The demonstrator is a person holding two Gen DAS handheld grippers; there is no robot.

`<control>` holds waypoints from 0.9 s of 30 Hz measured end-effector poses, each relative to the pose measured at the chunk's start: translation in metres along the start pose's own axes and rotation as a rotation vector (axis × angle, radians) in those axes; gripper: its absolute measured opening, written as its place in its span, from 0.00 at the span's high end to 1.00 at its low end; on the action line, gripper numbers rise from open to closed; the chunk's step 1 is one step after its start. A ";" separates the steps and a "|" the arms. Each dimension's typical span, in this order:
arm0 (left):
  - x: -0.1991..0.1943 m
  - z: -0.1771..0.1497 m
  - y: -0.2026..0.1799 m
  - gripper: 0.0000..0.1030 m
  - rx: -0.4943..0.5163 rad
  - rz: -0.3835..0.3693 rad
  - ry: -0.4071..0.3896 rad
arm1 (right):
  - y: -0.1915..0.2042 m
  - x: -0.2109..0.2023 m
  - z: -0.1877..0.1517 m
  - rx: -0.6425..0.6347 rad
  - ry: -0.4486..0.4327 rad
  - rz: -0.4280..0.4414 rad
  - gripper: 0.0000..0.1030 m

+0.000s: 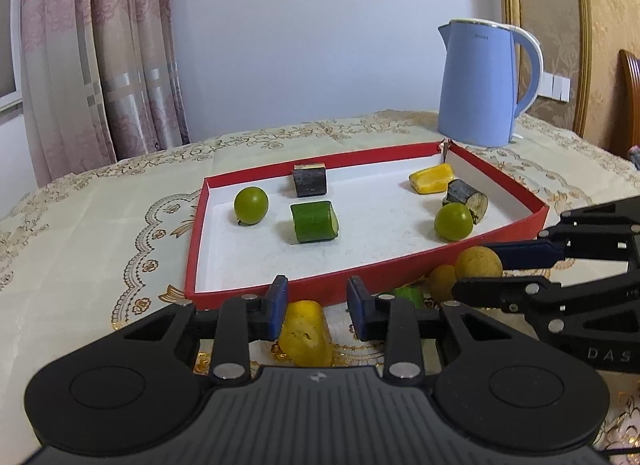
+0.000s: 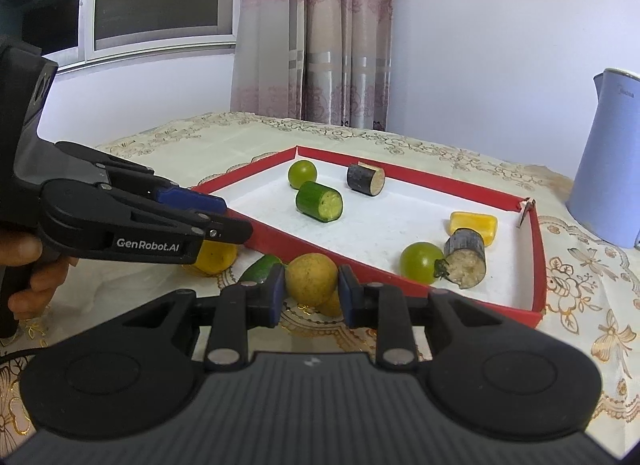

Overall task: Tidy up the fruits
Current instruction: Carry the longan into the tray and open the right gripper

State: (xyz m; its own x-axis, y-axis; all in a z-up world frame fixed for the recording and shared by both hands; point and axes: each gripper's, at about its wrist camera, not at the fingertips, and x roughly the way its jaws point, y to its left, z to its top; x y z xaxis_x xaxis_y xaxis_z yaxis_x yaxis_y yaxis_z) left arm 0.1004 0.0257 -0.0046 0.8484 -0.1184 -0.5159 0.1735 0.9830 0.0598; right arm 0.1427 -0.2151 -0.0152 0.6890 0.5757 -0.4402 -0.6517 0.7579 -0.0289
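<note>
My left gripper (image 1: 318, 305) is shut on a yellow fruit chunk (image 1: 306, 335) just in front of the red tray (image 1: 224, 291), low over the cloth. My right gripper (image 2: 311, 293) is shut on a round yellow-brown fruit (image 2: 311, 274) at the tray's near wall (image 2: 360, 261). The left wrist view shows that right gripper (image 1: 478, 271) reaching in from the right with the fruit (image 1: 478, 261). The tray's white floor carries two green round fruits (image 1: 251, 205) (image 1: 453, 221), a cucumber piece (image 1: 314, 222), two dark-skinned pieces (image 1: 309, 179) (image 1: 467, 198) and a yellow piece (image 1: 431, 180).
A second yellow-brown ball (image 1: 442, 283) and a green piece (image 1: 408, 295) lie on the cloth outside the tray's front wall. A blue kettle (image 1: 476, 81) stands behind the tray's far right corner. A person's hand (image 2: 32, 265) holds the left gripper's handle. Curtains hang behind the table.
</note>
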 end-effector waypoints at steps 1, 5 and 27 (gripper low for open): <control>-0.001 -0.001 0.000 0.70 0.000 0.002 0.001 | 0.000 0.000 0.000 -0.001 0.001 -0.001 0.74; -0.003 -0.006 0.004 0.68 0.019 0.028 0.020 | 0.001 0.000 0.000 -0.006 0.000 0.001 0.74; -0.007 -0.021 0.028 0.60 -0.079 -0.088 0.081 | 0.001 -0.001 0.000 -0.009 -0.011 0.000 0.74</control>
State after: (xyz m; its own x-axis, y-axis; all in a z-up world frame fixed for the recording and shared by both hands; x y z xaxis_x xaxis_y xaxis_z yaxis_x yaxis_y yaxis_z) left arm 0.0889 0.0572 -0.0168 0.7881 -0.1962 -0.5834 0.2027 0.9777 -0.0550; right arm 0.1414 -0.2153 -0.0152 0.6924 0.5789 -0.4307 -0.6544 0.7552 -0.0369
